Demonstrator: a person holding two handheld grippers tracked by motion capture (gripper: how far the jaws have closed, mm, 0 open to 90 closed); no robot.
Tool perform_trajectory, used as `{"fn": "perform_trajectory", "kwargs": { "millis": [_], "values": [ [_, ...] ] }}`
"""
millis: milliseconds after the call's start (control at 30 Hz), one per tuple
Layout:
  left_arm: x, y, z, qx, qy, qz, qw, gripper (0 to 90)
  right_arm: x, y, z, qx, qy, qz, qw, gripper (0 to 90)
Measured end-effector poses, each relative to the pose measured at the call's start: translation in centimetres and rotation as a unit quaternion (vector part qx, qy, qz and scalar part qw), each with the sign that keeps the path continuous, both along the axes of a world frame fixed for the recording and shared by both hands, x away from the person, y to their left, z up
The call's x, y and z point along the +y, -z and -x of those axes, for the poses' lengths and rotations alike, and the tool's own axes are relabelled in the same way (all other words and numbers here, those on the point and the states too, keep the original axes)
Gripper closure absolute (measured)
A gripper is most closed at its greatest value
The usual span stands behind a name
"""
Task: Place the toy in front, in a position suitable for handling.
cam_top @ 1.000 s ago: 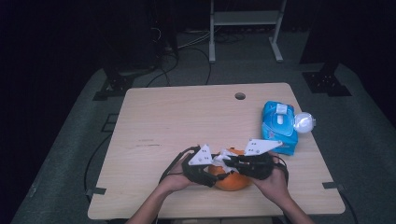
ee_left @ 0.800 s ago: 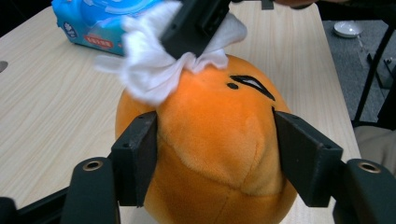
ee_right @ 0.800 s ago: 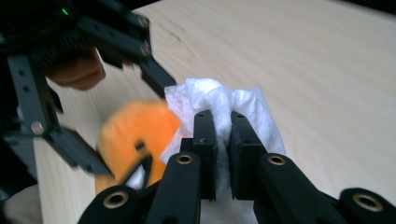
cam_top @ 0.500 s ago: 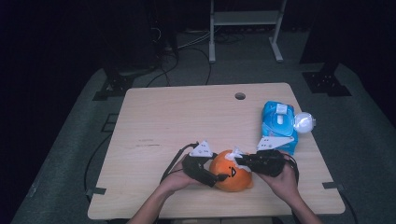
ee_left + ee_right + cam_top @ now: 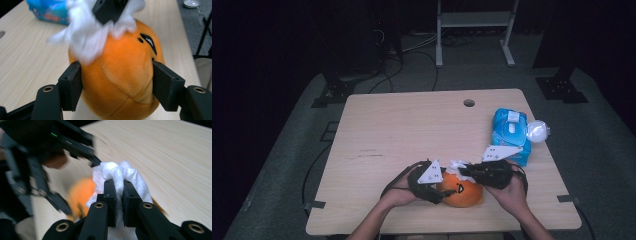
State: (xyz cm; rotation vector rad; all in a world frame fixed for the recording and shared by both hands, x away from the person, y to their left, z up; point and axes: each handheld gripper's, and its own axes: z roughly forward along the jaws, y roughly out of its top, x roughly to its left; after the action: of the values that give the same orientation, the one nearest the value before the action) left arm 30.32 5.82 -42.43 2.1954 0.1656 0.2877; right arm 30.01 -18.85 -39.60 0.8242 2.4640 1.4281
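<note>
On the near edge of the surface (image 5: 387, 130), left of centre, the left tongs (image 5: 435, 189) clamp an orange plush (image 5: 463, 192) from its left side. In the left gripper view the two black pads sit against the plush's (image 5: 122, 75) flanks, one on each side, pressing into the soft fabric; the left tongs (image 5: 116, 85) have just been closing, with the plush between them. They stand partly open, as wide as the plush's body. The plush lies on the wood with its black stitched face turned up and to the right.

On top of the plush sits a crumpled white wipe (image 5: 458, 166). The right tongs (image 5: 463, 171) come in from the right and pinch that wipe. In the right gripper view the right tongs (image 5: 119, 187) are nearly closed, with only a thin fold of the wipe (image 5: 120, 173) between the pads, and the rest bunches out around them. The wipe (image 5: 87, 35) touches the plush's upper side.

Further right, well apart from both tongs, a blue pack (image 5: 510, 131) lies near the right edge of the surface.
</note>
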Motion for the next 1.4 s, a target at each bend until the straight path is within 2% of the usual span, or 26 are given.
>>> {"fn": "perform_trajectory", "kwargs": {
  "millis": [33, 100, 133, 167, 200, 267, 300, 367, 433, 467, 533, 600, 733, 800, 867, 933, 967, 1000, 1033, 1067, 1200, 1300, 1400],
  "values": [
    [0.2, 0.0, -0.2, 0.007, -0.007, 0.001, 1.0, 28.1, -0.8, 0.6, -0.3, 0.008, 0.013, -0.003, 0.9999, 82.6],
    [0.3, 0.0, -0.6, 0.026, -0.018, 0.008, 0.9995, 25.8, -0.9, 0.8, -0.3, 0.009, 0.017, -0.002, 0.9998, 82.6],
    [0.4, -0.3, -0.8, 0.029, -0.018, 0.005, 0.9994, 19.1, -0.8, 1.0, -0.2, 0.003, 0.022, 0.004, 0.9997, 82.7],
    [0.5, -1.0, -0.7, 0.026, -0.019, 0.017, 0.9993, 16.0, -0.7, 1.0, -0.2, 0.001, 0.024, 0.004, 0.9997, 82.6],
    [0.5, -1.0, -0.7, 0.026, -0.019, 0.017, 0.9993, 14.8, -0.7, 1.0, -0.2, 0.001, 0.024, 0.004, 0.9997, 82.6],
    [0.5, -1.5, -0.6, 0.028, -0.014, 0.043, 0.9986, 14.7, -0.3, 1.0, 0.0, -0.004, 0.023, 0.003, 0.9997, 82.6],
    [0.4, -1.6, -0.6, 0.03, -0.01, 0.049, 0.9983, 14.8, 0.0, 1.0, 0.0, -0.004, 0.017, -0.004, 0.9998, 82.6],
    [0.0, -1.1, -0.6, 0.032, -0.007, 0.031, 0.999, 17.5, 0.9, 0.9, 0.4, -0.012, 0.0, -0.006, 0.9999, 82.5],
    [0.3, -0.4, -0.8, 0.048, -0.016, 0.034, 0.9981, 20.7, 1.6, 0.7, 0.6, -0.022, -0.002, 0.01, 0.9997, 82.4],
    [0.3, -0.4, -0.8, 0.048, -0.016, 0.034, 0.9981, 21.0, 1.6, 0.7, 0.6, -0.022, -0.002, 0.01, 0.9997, 82.4],
    [0.6, -0.1, -1.0, 0.047, -0.022, 0.015, 0.9986, 21.1, 1.0, 0.8, 0.3, -0.02, 0.01, 0.011, 0.9997, 82.4],
    [1.1, 0.3, -1.2, 0.06, -0.024, 0.02, 0.9977, 22.4, 0.1, 1.1, 0.0, -0.013, 0.022, 0.012, 0.9996, 82.4],
    [1.3, 0.4, -1.3, 0.058, -0.024, 0.014, 0.9979, 23.6, -1.7, 1.6, -0.3, 0.001, 0.042, 0.011, 0.9991, 82.4],
    [1.2, 0.3, -1.3, 0.056, -0.022, 0.014, 0.9981, 23.2, -1.9, 1.7, -0.3, 0.009, 0.043, 0.007, 0.999, 82.3],
    [1.1, -0.1, -1.2, 0.046, -0.021, 0.017, 0.9986, 18.2, -1.6, 1.7, -0.2, 0.003, 0.039, 0.011, 0.9992, 82.2],
    [0.9, -0.6, -0.9, 0.023, -0.017, 0.039, 0.9988, 14.7, -1.1, 1.6, -0.1, -0.007, 0.034, 0.012, 0.9993, 82.0],
    [0.6, -0.8, -0.7, 0.023, -0.008, 0.05, 0.9984, 15.2, -0.7, 1.5, -0.1, -0.007, 0.03, 0.006, 0.9995, 81.9],
    [0.3, -0.9, -0.5, 0.016, -0.002, 0.045, 0.9989, 17.1, -0.4, 1.4, -0.1, -0.009, 0.023, -0.003, 0.9997, 81.9],
    [-0.1, -0.7, -0.2, -0.004, -0.001, 0.019, 0.9998, 20.4, 0.0, 1.3, -0.1, -0.014, 0.016, -0.002, 0.9998, 81.8],
    [-0.2, -0.6, -0.2, -0.011, -0.001, 0.01, 0.9999, 24.3, 0.4, 1.2, 0.0, -0.022, 0.013, 0.006, 0.9997, 81.8],
    [1.0, 0.1, -1.3, 0.026, -0.026, 0.027, 0.999, 33.0, -0.1, 1.3, -0.2, -0.008, 0.013, 0.005, 0.9999, 81.9],
    [2.2, 0.5, -2.3, 0.047, -0.052, 0.04, 0.9967, 35.0, -0.9, 1.7, -0.3, 0.002, 0.015, 0.007, 0.9999, 81.9],
    [3.0, 0.8, -2.9, 0.062, -0.072, 0.053, 0.9941, 35.1, -1.1, 1.8, 0.2, 0.015, -0.002, 0.002, 0.9999, 81.8]
  ]
}}
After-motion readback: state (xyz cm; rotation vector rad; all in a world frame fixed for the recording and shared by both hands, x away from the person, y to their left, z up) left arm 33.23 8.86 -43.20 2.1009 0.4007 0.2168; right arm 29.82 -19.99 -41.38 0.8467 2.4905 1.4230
